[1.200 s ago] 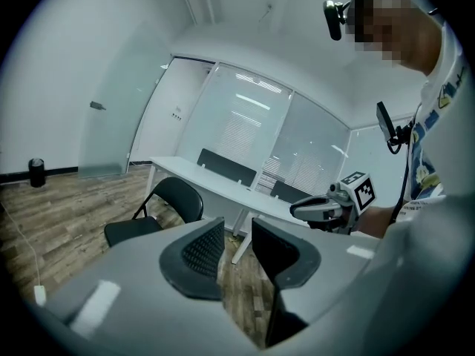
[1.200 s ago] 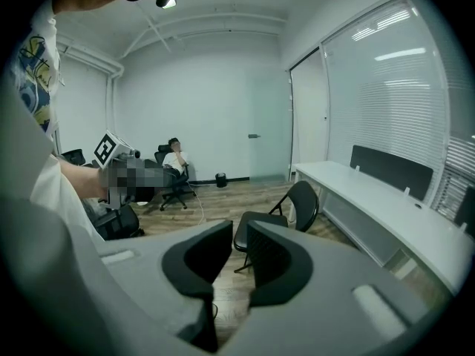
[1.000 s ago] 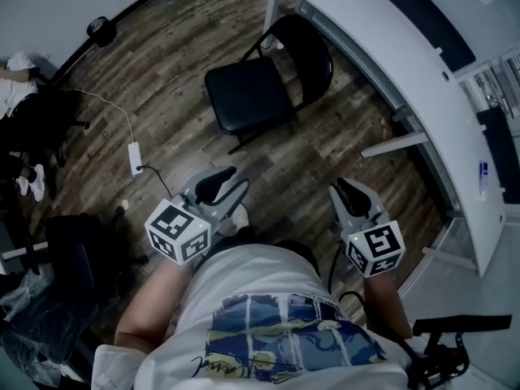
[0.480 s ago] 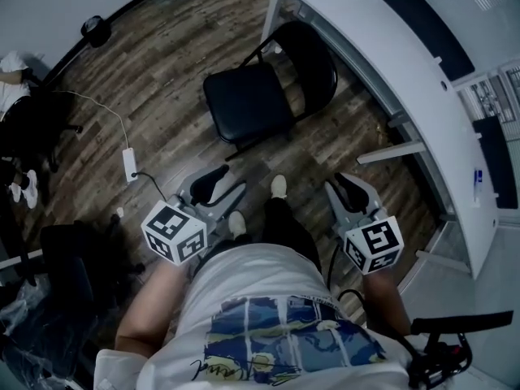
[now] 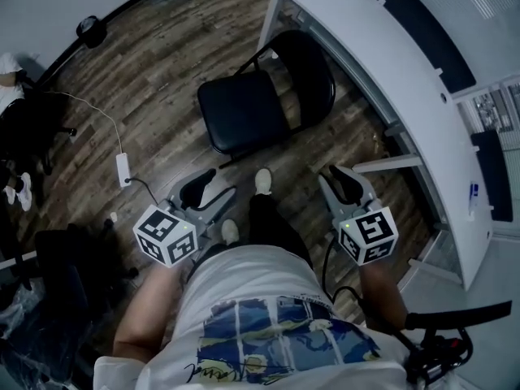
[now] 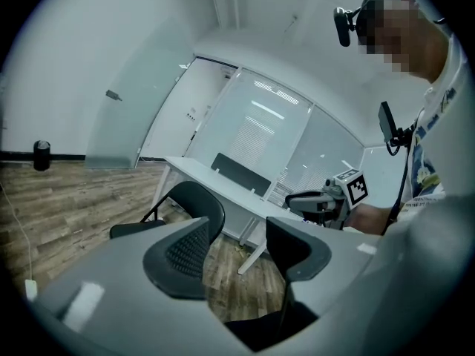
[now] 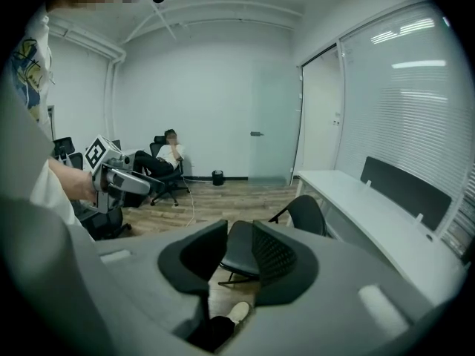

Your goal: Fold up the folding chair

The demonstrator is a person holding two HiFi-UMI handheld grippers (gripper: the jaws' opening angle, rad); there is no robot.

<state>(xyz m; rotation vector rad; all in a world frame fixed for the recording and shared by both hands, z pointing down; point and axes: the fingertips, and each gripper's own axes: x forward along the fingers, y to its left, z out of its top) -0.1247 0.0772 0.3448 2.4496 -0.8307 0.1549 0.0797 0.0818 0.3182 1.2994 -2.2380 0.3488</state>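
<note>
So the folding chair is still fully unfolded, seat flat and all legs on the wood floor, with its rounded backrest tucked right up against the long white desk. Both grippers are on the near side of the chair, off its front edge and not touching it. The left gripper sits off the chair's front-left corner. In its own view the jaws are well apart and have just been opening, with nothing between them, only floor and the chair's backrest further out. The right gripper is off the chair's front-right side, closer to the desk leg. Its jaws have a narrower gap but they're apart too, have also just been opening, and grip nothing. You can see the chair's seat through the gap, but it's well beyond the pads. The person's light shoe is planted just short of the chair's front edge, between the two grippers. Off to the chair's left there's a white power strip with a cable on the floor, and well beyond the chair another person sits in an office chair.
</note>
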